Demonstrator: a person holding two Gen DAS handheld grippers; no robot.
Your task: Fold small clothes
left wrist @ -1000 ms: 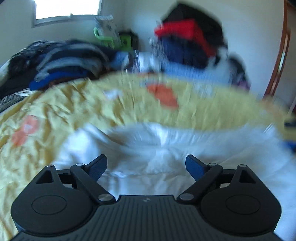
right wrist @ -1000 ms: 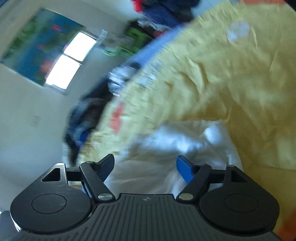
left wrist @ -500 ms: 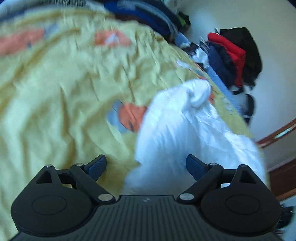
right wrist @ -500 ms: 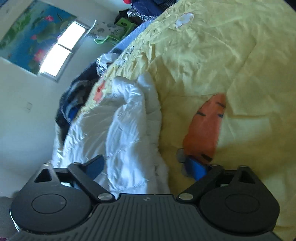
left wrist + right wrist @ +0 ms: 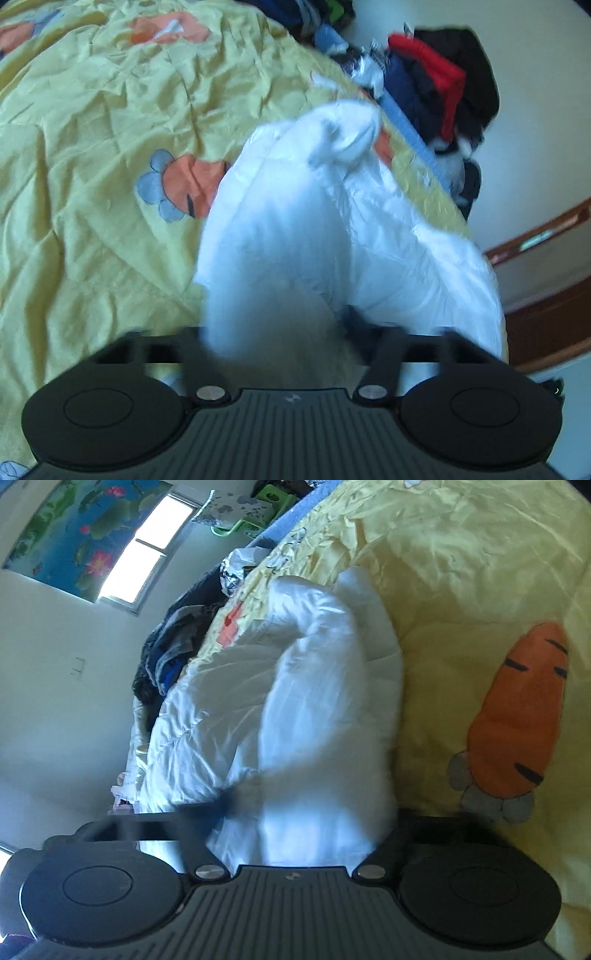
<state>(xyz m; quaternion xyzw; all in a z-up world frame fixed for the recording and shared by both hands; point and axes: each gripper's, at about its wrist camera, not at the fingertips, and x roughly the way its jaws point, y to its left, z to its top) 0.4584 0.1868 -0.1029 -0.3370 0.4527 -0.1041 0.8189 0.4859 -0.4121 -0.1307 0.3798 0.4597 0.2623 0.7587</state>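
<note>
A white garment [image 5: 295, 221] lies crumpled on a yellow bedspread [image 5: 92, 147] printed with orange carrots. My left gripper [image 5: 280, 332] is at its near edge, jaws closing, and a thick fold of the white cloth bulges up between them and hides the pads. In the right wrist view the same white garment [image 5: 314, 701] runs away along the bedspread [image 5: 461, 572]. My right gripper [image 5: 306, 812] is closing on another bunched edge, and the cloth fills the gap between its blurred fingers.
A heap of red, navy and black clothes [image 5: 436, 81] stands at the bed's far side by a wooden frame [image 5: 546, 229]. More dark clothes [image 5: 173, 657] lie along the other edge under a window [image 5: 147, 550]. A green basket [image 5: 258, 506] sits beyond the bed.
Both grippers stood wide open over the garment before. Now their jaws have drawn in on the white cloth, which bulges between them, and both have sunk closer to the bed.
</note>
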